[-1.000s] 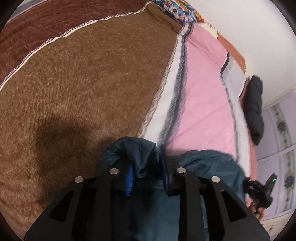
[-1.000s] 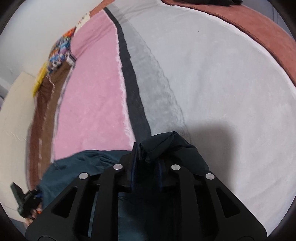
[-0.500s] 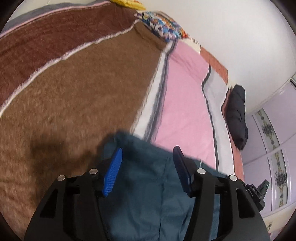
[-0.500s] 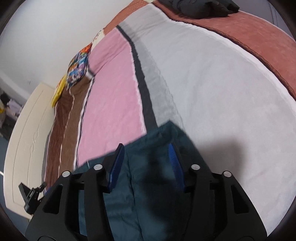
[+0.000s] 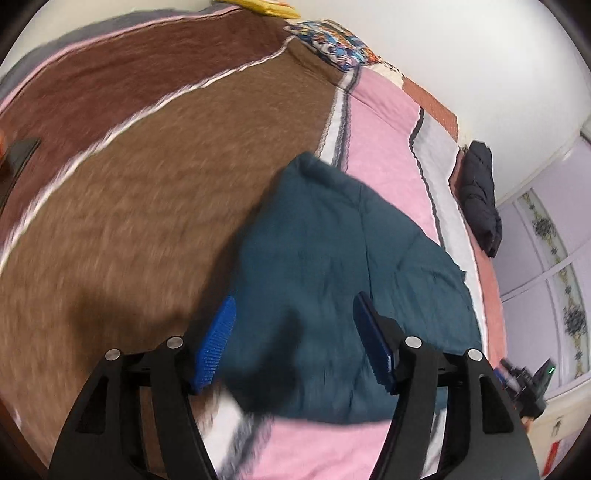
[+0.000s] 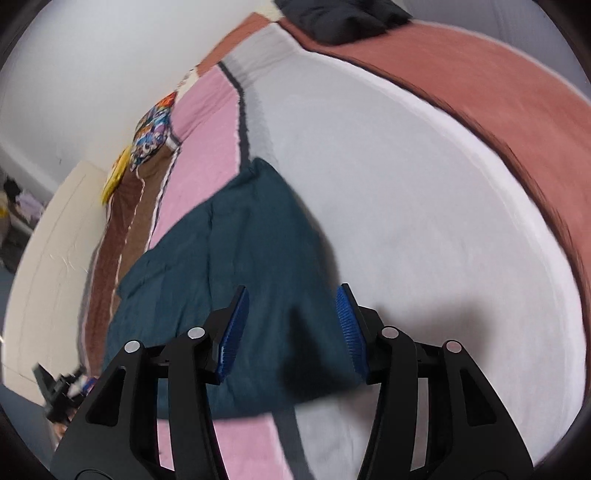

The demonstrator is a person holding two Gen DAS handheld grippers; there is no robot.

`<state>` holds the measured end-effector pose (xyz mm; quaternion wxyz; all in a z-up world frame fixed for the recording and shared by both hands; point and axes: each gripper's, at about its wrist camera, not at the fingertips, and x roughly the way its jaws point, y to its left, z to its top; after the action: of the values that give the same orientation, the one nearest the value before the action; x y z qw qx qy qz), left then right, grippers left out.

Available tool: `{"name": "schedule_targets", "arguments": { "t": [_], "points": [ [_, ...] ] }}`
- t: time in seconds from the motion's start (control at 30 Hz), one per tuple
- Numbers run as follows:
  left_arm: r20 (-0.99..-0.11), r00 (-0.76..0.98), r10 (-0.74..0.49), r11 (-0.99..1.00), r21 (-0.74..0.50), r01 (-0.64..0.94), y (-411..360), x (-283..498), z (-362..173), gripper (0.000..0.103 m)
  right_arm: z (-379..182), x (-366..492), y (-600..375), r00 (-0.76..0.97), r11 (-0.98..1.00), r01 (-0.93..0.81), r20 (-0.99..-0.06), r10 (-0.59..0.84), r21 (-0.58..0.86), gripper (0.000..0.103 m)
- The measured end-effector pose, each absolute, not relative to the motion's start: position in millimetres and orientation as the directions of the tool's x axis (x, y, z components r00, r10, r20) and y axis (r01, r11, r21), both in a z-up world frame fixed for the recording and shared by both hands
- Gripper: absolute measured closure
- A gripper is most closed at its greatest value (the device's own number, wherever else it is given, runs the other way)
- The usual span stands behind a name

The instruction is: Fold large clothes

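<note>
A dark teal garment (image 5: pixel 332 280) lies folded flat on the striped bedspread, across the pink and brown bands. It also shows in the right wrist view (image 6: pixel 236 291), over the pink and grey-white bands. My left gripper (image 5: pixel 295 339) is open and empty, raised above the garment's near left part. My right gripper (image 6: pixel 291 328) is open and empty, raised above the garment's near right part. Both views are motion-blurred.
The bedspread (image 5: pixel 122 206) has brown, pink, white and rust bands. A black jacket (image 5: pixel 480 195) lies at the bed's far side, also seen in the right wrist view (image 6: pixel 340 18). A colourful pillow (image 5: pixel 332 40) sits at the head. A wardrobe (image 5: pixel 546 266) stands at the right.
One second ago both grippers were shut on the garment's corners. They opened, let the garment drop flat, and have pulled back and up from it.
</note>
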<state>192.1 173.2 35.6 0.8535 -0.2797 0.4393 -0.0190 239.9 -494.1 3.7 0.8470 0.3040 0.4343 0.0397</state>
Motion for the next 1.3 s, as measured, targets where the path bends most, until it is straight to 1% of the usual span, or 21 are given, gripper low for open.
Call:
{"name": "schedule_targets", "arguments": {
  "t": [0.1, 0.13, 0.2, 0.33, 0.4, 0.47, 0.5, 0.53, 0.57, 0.63, 0.8, 0.93, 1.07, 1.1, 1.13, 1.17, 1.2, 1.23, 1.27, 1.3],
  "points": [
    [-0.733, 0.604, -0.314, 0.807, -0.541, -0.237, 169, 167, 26, 0.032, -8, 207, -500, 0.606, 0.760, 0.236, -0.703, 0.372, 0.605, 0.049],
    [-0.731, 0.597, -0.331, 0.794, -0.557, -0.242, 166, 159, 21, 0.032, -14, 197, -500, 0.599, 0.741, 0.249, -0.700, 0.389, 0.624, 0.045],
    [-0.723, 0.595, -0.350, 0.776, -0.580, -0.249, 160, 148, 14, 0.026, -23, 179, -498, 0.597, 0.704, 0.265, -0.685, 0.418, 0.659, 0.041],
    [-0.706, 0.597, -0.381, 0.739, -0.621, -0.262, 151, 136, -1, 0.026, -39, 168, -491, 0.573, 0.661, 0.288, -0.678, 0.461, 0.693, 0.040],
    [-0.693, 0.596, -0.406, 0.703, -0.653, -0.281, 148, 134, -11, 0.025, -45, 169, -489, 0.574, 0.619, 0.304, -0.658, 0.487, 0.724, 0.040],
    [-0.690, 0.599, -0.406, 0.686, -0.664, -0.299, 147, 136, -17, 0.025, -49, 174, -487, 0.576, 0.586, 0.316, -0.642, 0.506, 0.746, 0.040],
    [-0.684, 0.607, -0.405, 0.675, -0.671, -0.305, 146, 138, -19, 0.025, -49, 178, -484, 0.582, 0.578, 0.321, -0.638, 0.505, 0.750, 0.039],
    [-0.678, 0.613, -0.406, 0.666, -0.679, -0.310, 145, 139, -20, 0.025, -49, 179, -483, 0.587, 0.578, 0.324, -0.638, 0.498, 0.749, 0.034],
    [-0.669, 0.622, -0.407, 0.650, -0.690, -0.318, 145, 141, -21, 0.024, -48, 184, -480, 0.593, 0.586, 0.325, -0.642, 0.485, 0.743, 0.031],
    [-0.657, 0.638, -0.402, 0.631, -0.704, -0.327, 145, 147, -26, 0.022, -48, 191, -477, 0.602, 0.597, 0.326, -0.648, 0.467, 0.733, 0.031],
    [-0.692, 0.613, -0.382, 0.647, -0.673, -0.357, 136, 163, -38, 0.022, -58, 204, -469, 0.592, 0.595, 0.350, -0.663, 0.458, 0.724, 0.031],
    [-0.703, 0.608, -0.368, 0.639, -0.666, -0.383, 137, 182, -49, 0.022, -68, 210, -465, 0.590, 0.592, 0.364, -0.670, 0.451, 0.719, 0.031],
    [-0.681, 0.632, -0.372, 0.590, -0.698, -0.406, 142, 195, -59, 0.023, -79, 214, -465, 0.600, 0.563, 0.394, -0.667, 0.441, 0.727, 0.031],
    [-0.675, 0.637, -0.372, 0.577, -0.706, -0.411, 144, 196, -61, 0.030, -81, 216, -465, 0.599, 0.559, 0.398, -0.667, 0.442, 0.728, 0.037],
    [-0.669, 0.641, -0.377, 0.557, -0.716, -0.420, 147, 197, -62, 0.035, -82, 217, -463, 0.595, 0.558, 0.399, -0.669, 0.446, 0.727, 0.044],
    [-0.662, 0.644, -0.383, 0.547, -0.725, -0.419, 148, 197, -63, 0.047, -82, 218, -462, 0.589, 0.566, 0.401, -0.676, 0.443, 0.720, 0.047],
    [-0.650, 0.651, -0.392, 0.538, -0.736, -0.411, 150, 197, -62, 0.060, -79, 218, -461, 0.586, 0.575, 0.395, -0.679, 0.442, 0.716, 0.056],
    [-0.637, 0.657, -0.403, 0.535, -0.747, -0.395, 152, 197, -60, 0.066, -77, 219, -460, 0.587, 0.579, 0.387, -0.677, 0.445, 0.717, 0.065],
    [-0.632, 0.660, -0.406, 0.539, -0.749, -0.385, 152, 195, -58, 0.072, -73, 217, -460, 0.591, 0.582, 0.376, -0.671, 0.449, 0.721, 0.069],
    [-0.628, 0.664, -0.405, 0.547, -0.749, -0.375, 152, 194, -55, 0.077, -69, 216, -460, 0.594, 0.587, 0.363, -0.665, 0.452, 0.724, 0.074]
  ]
}}
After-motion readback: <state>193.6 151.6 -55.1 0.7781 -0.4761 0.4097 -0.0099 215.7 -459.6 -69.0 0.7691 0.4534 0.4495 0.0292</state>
